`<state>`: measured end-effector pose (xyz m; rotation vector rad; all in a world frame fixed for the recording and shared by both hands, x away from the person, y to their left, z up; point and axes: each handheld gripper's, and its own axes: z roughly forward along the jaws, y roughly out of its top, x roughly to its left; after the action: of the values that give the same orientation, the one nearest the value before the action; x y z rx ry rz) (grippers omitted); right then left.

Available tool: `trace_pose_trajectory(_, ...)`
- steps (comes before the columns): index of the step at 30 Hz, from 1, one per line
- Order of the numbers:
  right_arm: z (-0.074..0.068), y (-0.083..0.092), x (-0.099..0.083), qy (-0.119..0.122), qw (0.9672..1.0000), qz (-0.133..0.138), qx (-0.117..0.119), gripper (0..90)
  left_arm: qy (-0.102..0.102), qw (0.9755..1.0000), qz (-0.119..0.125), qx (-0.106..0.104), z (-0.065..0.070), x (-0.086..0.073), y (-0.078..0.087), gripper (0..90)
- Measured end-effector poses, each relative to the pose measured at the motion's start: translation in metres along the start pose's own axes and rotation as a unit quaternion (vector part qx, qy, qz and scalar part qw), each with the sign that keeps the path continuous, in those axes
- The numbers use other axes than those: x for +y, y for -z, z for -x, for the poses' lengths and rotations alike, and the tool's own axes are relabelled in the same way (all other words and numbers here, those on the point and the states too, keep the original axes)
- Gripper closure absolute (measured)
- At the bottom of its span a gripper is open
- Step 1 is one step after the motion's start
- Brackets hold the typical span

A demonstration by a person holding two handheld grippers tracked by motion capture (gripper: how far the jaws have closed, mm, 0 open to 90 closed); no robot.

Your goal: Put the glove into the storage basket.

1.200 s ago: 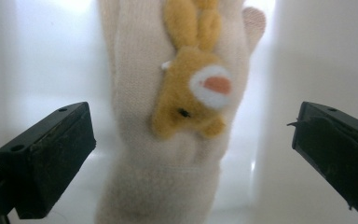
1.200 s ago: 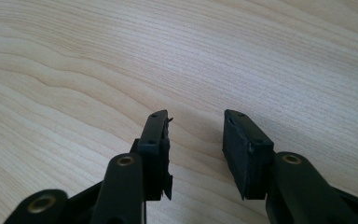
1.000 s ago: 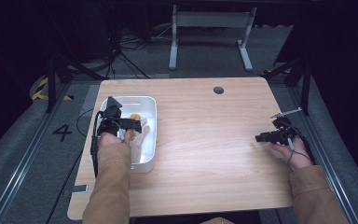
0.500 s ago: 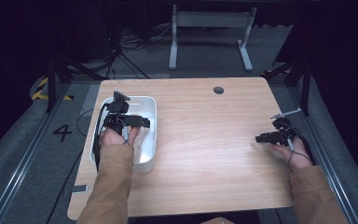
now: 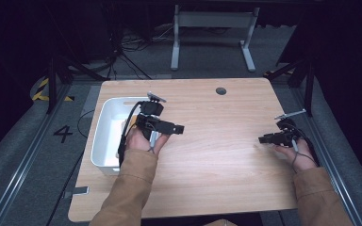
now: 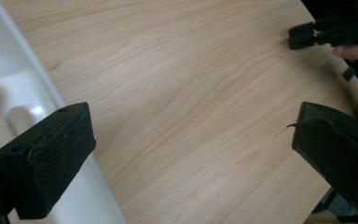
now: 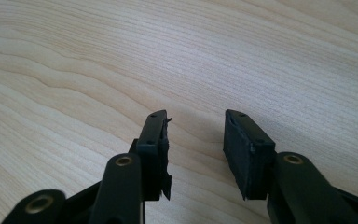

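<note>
White rectangular tub (image 5: 104,136) beside left claw (image 5: 178,128), spread wide, empty; right claw (image 5: 263,140) parted, empty.

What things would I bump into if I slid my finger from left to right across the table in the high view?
White tub → left gripper, held open over the wood just past the tub's right rim → small dark hole in the table top, farther back → right gripper, near the table's right edge.

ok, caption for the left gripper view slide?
Left hand-held gripper open and empty over wooden table, white tub rim beside it.
</note>
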<state>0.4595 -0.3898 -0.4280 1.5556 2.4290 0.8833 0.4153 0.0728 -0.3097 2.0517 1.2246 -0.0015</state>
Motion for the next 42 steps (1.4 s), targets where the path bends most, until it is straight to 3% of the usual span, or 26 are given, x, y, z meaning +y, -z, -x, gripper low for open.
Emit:
trace_pose_trajectory(5,0.0,-0.002,-0.002,-0.002,1.0,-0.001,-0.006,60.1,-0.044,0.9983,-0.009,-0.038,0.019,0.001,-0.011,0.0)
trace_pose_trajectory(11,0.001,0.0,-0.003,0.0,1.0,0.005,-0.006,60.0,-0.117,0.9915,-0.03,-0.05,0.035,-0.006,-0.031,0.0)
trace_pose_trajectory(19,0.002,0.0,-0.004,0.001,1.0,0.007,-0.005,60.4,-0.146,0.9854,-0.018,-0.085,0.04,-0.021,-0.048,0.0)
trace_pose_trajectory(22,0.001,0.0,-0.004,0.002,1.0,0.006,-0.006,60.4,-0.17,0.9807,-0.015,-0.095,0.042,-0.028,-0.057,0.0)
trace_pose_trajectory(25,0.001,-0.001,-0.004,0.004,1.0,0.007,-0.006,60.4,-0.183,0.9777,-0.005,-0.103,0.043,-0.035,-0.064,0.0)
trace_pose_trajectory(29,0.001,-0.001,-0.004,0.006,0.9999,0.006,-0.006,60.3,-0.198,0.9712,0.012,-0.132,0.044,-0.045,-0.074,0.0)
trace_pose_trajectory(34,0.0,-0.003,-0.004,0.007,0.9999,0.004,-0.008,60.2,-0.227,0.9639,0.021,-0.137,0.046,-0.054,-0.085,0.0)
trace_pose_trajectory(39,0.0,-0.004,-0.004,0.009,0.9999,0.002,-0.008,60.2,-0.219,0.9613,0.012,-0.166,0.045,-0.062,-0.099,0.0)
trace_pose_trajectory(42,0.0,-0.005,-0.004,0.009,0.9999,-0.001,-0.009,60.2,-0.216,0.962,0.005,-0.167,0.045,-0.065,-0.11,0.0)
